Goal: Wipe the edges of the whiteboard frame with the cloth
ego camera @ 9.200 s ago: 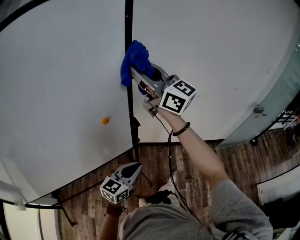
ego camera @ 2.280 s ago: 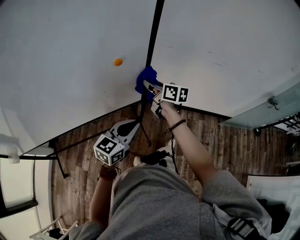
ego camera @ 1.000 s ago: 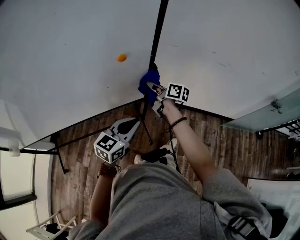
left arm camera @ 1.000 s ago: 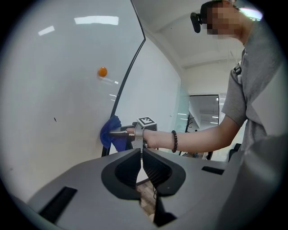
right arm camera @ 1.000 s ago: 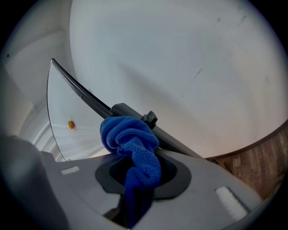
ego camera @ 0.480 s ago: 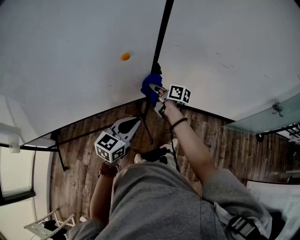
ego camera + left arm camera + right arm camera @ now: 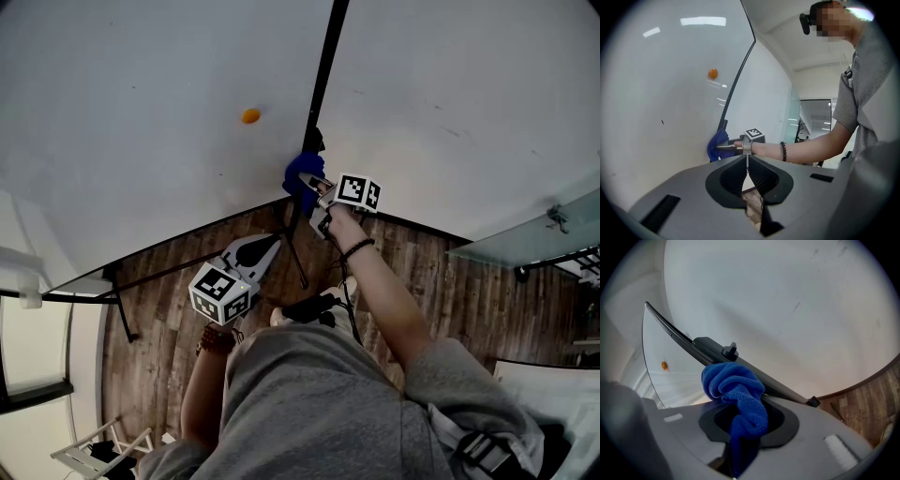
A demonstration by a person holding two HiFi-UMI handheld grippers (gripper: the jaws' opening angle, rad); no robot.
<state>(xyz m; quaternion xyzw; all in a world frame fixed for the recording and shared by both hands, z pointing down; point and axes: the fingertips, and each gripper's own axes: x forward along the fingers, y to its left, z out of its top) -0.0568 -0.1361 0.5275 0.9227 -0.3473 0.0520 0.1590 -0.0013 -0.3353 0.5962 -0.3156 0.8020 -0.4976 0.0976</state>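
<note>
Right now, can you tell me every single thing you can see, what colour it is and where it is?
white whiteboard: one, white, left of the wall
black frame: one, black, round the board's edge
small round orange dot: one, orange, on the board near the frame
blue knitted cloth: one, blue, against the frame, low on the board
black stand legs: black, under the board
brown wooden plank floor: brown, below
glass panel: one, pale, far right
right gripper: one, grey, shut on the cloth
left gripper: one, grey, shut and empty, low over the floor
</note>
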